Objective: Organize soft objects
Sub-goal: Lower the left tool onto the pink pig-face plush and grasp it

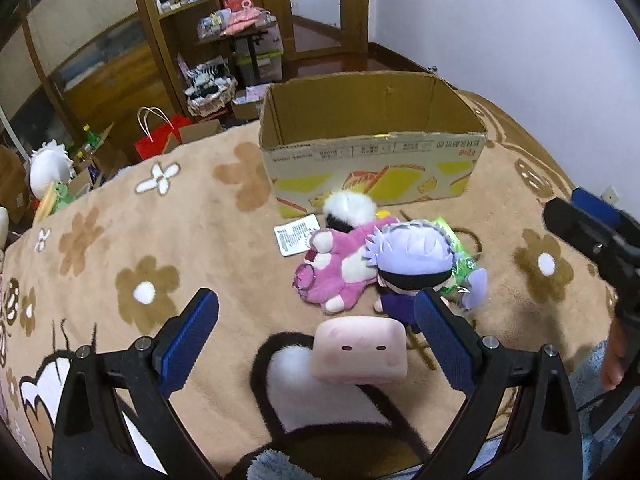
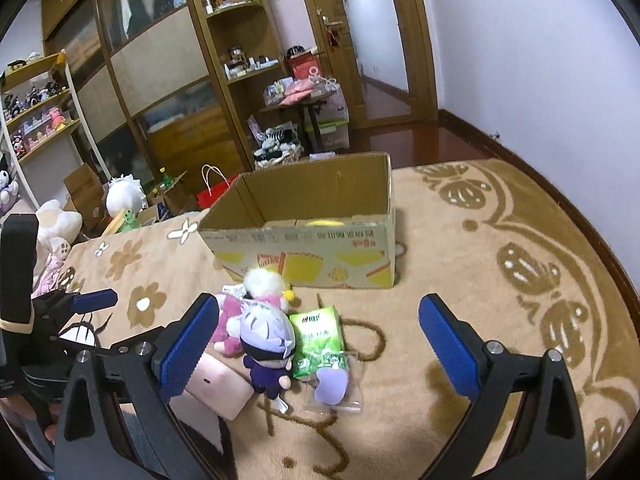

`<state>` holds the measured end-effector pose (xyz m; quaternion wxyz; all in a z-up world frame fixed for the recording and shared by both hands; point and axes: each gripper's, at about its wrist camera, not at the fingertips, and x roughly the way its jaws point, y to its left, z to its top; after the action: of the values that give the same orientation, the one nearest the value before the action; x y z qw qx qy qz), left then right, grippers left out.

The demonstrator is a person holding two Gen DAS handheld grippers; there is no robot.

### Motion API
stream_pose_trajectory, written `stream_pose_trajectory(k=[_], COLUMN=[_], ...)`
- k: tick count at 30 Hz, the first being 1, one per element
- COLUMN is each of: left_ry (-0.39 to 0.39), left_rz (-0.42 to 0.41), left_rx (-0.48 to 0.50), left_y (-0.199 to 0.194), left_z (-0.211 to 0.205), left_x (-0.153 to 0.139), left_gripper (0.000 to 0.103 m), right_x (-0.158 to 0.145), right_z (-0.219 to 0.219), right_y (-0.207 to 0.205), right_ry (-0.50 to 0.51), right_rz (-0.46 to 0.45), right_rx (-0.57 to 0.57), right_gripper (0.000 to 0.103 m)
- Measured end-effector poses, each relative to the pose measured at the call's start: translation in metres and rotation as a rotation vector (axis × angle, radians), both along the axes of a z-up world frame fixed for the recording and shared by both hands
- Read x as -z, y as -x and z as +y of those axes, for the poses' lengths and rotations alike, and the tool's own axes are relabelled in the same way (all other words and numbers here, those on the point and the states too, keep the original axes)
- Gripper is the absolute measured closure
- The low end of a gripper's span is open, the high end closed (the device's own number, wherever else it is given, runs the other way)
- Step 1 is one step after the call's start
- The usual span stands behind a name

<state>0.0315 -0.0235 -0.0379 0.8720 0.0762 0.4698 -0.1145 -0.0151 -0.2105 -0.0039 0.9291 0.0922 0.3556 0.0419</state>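
A tan blanket with brown and white flowers covers the bed, and an open cardboard box stands on it; every place here is given from that box.

Near side of the box, toward the left: a white paper tag lies flat on the blanket, touching a pink plush. The pink plush lies just in front of the box's printed wall, and a white pompom sits at its far end, almost against the cardboard.

Closer to the camera than these, well in front of the box, a pink block-shaped cushion with two small dark eyes rests on the blanket between the fingers of the left gripper. Its jaws stand wide apart and grip nothing; neither blue pad touches the cushion.

Right of the pink plush, a doll with pale lilac hair leans against it, lying partly over a green packet. A clear bag with a lilac piece inside lies at the packet's near end.

Farther right, in front of the box's right corner, the right gripper hovers above the doll and packet, its jaws spread wide and holding nothing.
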Motion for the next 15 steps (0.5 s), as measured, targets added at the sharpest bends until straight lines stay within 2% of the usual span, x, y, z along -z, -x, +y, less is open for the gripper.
stream_pose_trajectory(k=[7, 15], left_ry=[0.000, 0.043], left_rz=[0.056, 0.157], left_rx=[0.002, -0.005], left_y=[-0.006, -0.016], left_z=[-0.005, -0.008], left_x=[0.016, 0.036], left_gripper=[0.005, 0.005], right_x=[0.027, 0.056], right_z=[0.001, -0.003], right_y=[-0.011, -0.026], right_ry=[-0.003, -0.032], right_rz=[0.062, 0.147], right_rx=[0.001, 0.028], right_gripper=[0.000, 0.004])
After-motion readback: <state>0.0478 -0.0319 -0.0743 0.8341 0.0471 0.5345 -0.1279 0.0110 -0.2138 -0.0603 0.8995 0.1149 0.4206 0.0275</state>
